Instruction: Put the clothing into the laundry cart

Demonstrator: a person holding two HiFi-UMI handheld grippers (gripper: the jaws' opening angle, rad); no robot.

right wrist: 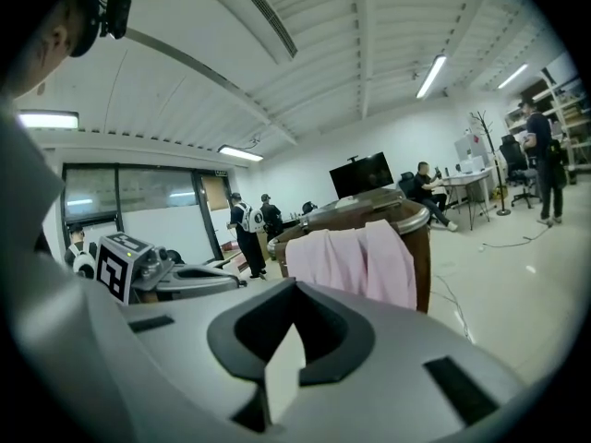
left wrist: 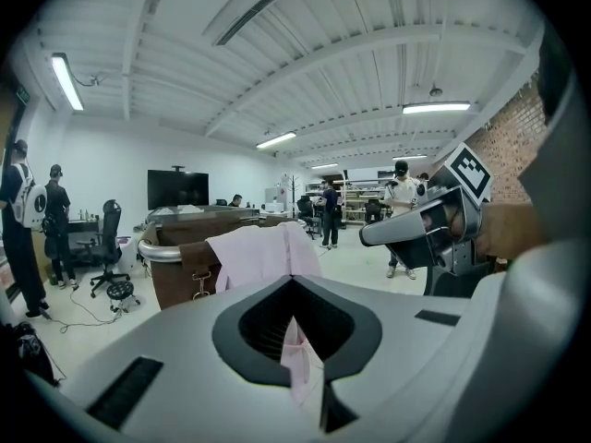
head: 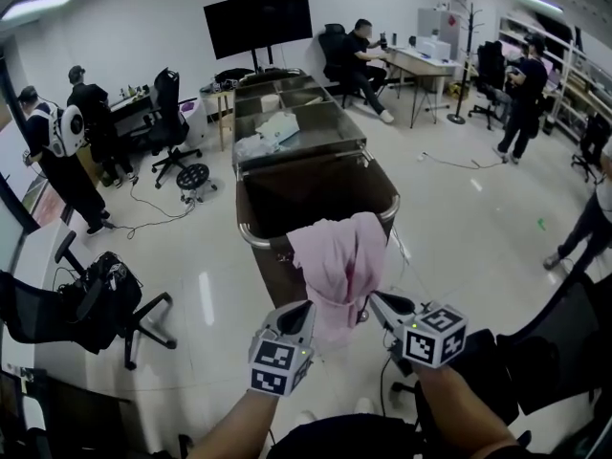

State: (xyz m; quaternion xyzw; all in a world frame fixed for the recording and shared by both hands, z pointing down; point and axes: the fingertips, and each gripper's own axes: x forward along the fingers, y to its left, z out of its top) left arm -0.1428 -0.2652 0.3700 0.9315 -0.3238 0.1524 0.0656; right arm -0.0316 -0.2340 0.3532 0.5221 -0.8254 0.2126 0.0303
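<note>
A pink garment (head: 339,256) hangs over the near rim of the brown laundry cart (head: 251,239), most of the cloth trailing down the outside wall toward the person and not yet in the tub. Both tools are clenched on its lower edge: the left gripper (head: 302,312) pinches a fold of pink fabric, and the right gripper (head: 376,303), just beside it, is closed on a pale sliver that looks to be the same cloth.

The garment appears light, soft and wholly limp. It should sag and bunch wherever it is unsupported, and thin fabric could slip from a narrow pinch. The 2 holds near the hem look sound for lifting it over the rim, though a grip nearer the bulk would carry more of it at once.

Behind the cart, touching or nearly touching its far end, stands a steel trolley (head: 320,122) bearing white items. An office chair (head: 96,299) sits well to the left and a cable (head: 449,163) trails across the floor at right. Several people work at desks farther off. Nothing stands between the grippers and the open tub, though a strap buckle (left wrist: 199,282) on the cart's wall could snag loose cloth.
</note>
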